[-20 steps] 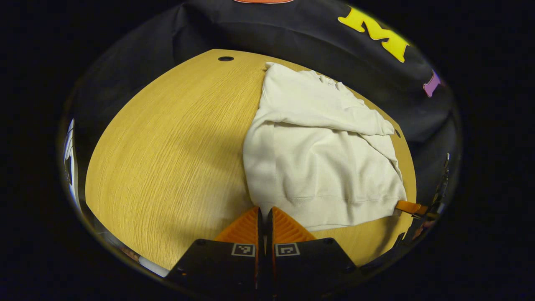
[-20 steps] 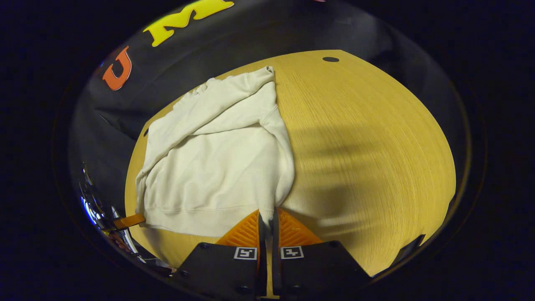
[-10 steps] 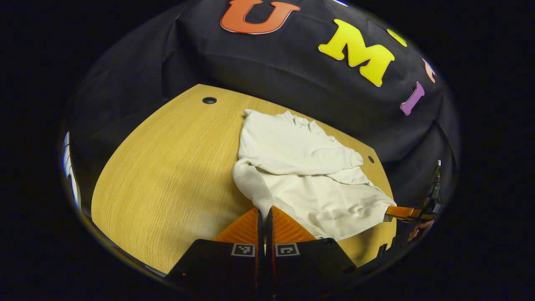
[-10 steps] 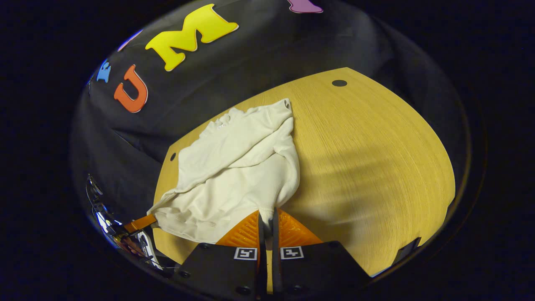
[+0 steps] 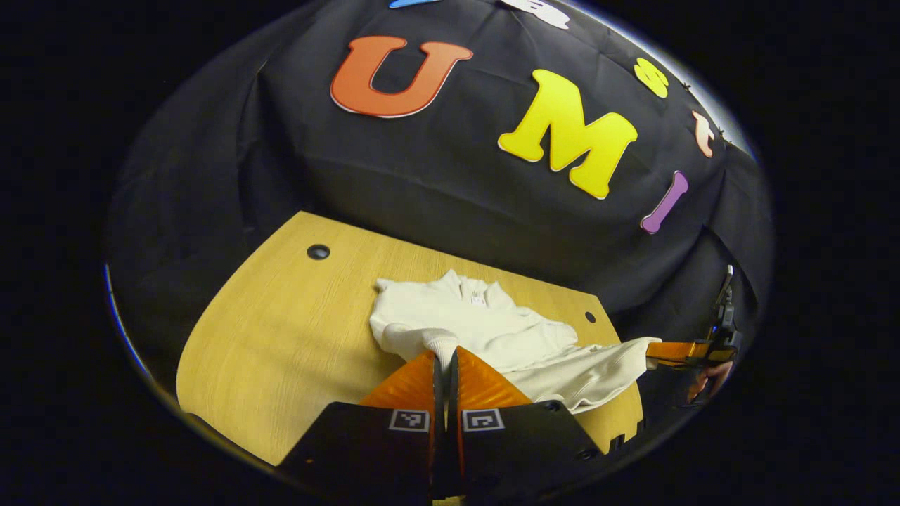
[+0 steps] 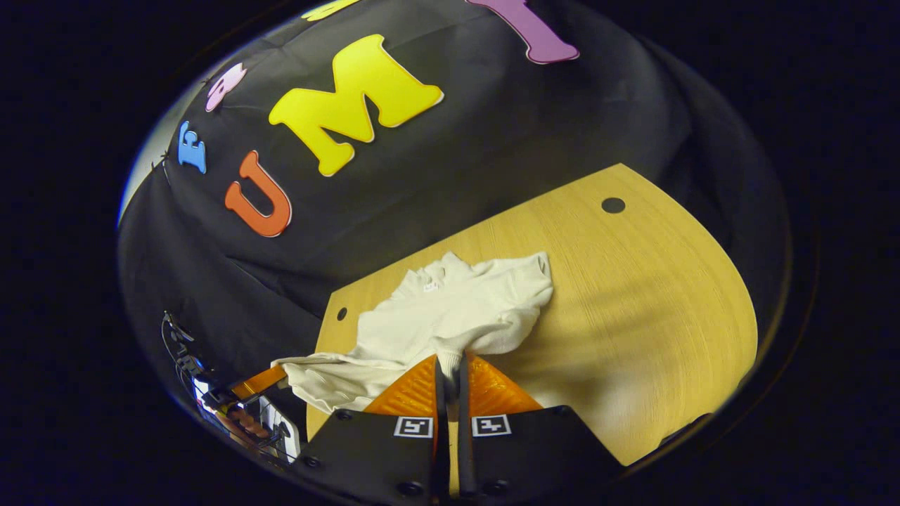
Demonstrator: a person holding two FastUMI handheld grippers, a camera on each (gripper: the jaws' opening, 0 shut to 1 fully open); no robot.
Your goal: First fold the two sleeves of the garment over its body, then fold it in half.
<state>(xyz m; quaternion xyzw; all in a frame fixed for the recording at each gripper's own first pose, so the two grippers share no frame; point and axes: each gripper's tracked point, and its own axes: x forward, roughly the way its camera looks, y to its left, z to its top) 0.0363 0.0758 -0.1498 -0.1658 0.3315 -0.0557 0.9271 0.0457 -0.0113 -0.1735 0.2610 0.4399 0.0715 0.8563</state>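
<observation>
Fabric is sitting pinched at the very front of both views. In the left gripper view, the left gripper (image 5: 444, 358) is closing its two fingers on a ribbed corner of the cream garment (image 5: 485, 330), the cloth bunching into a narrow tuck right at the tips. In the right gripper view, the right gripper (image 6: 450, 360) is doing the same at the opposite hem corner of the garment (image 6: 457, 316), its fingers pressing together with the fabric caught between them. Between the two grips, the hem edge is hanging lifted off the wooden table (image 5: 281, 337), sagging in a shallow drape.

Farther off in the left gripper view, the right gripper's fingers are showing at the right edge, gripping the stretched corner of cloth, with a hand (image 5: 706, 379) behind them. Likewise, in the right gripper view the left gripper is appearing at the lower left, held by a hand (image 6: 246, 420).

Beyond the lifted hem, the rest of the garment is lying on the table (image 6: 633, 316), with sleeves folded across the body and the collar facing the far edge. Small round holes (image 5: 318, 251) are sitting near the table's far corners. Behind the table, the black cloth wall (image 5: 422, 176) is rising.
</observation>
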